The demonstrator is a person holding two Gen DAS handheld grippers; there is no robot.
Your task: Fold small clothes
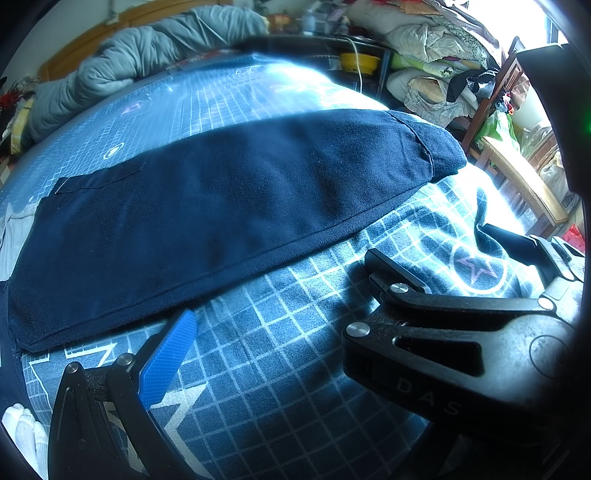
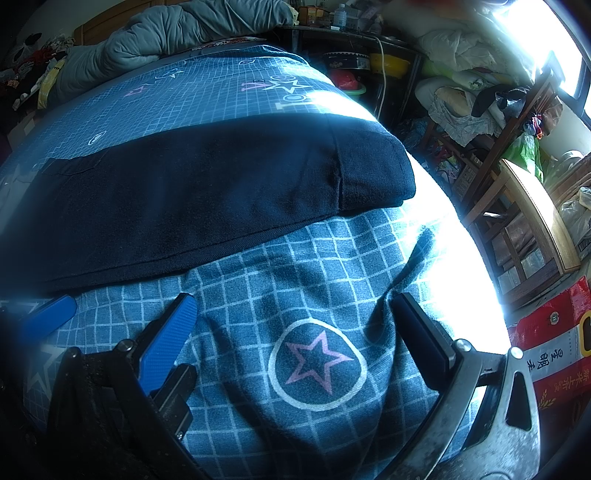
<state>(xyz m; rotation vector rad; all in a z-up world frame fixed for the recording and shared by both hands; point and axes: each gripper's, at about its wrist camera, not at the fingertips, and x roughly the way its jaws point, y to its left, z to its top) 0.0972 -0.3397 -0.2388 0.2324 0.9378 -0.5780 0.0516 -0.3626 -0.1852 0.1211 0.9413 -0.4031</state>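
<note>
I'm in a lived-in home bedroom. I stand at a bed with a blue grid-print sheet (image 2: pixel 236 110), and a grey duvet (image 1: pixel 147 51) is bunched against its wooden headboard (image 1: pixel 74 55). Bedding is heaped on shelves (image 2: pixel 461 96) beside a bright window (image 2: pixel 535 33), near a wooden chair (image 2: pixel 532 221).

A folded garment (image 1: pixel 221 206) lies on the bed (image 1: pixel 277 369), quilt (image 1: pixel 122 62) behind it.

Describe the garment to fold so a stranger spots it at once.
Find the bed with the blue grid-pattern sheet. Across its middle, just beyond both open grippers, lies a long navy garment. It is the only plain dark cloth there, flat, unlike the rumpled grey duvet behind.
</note>
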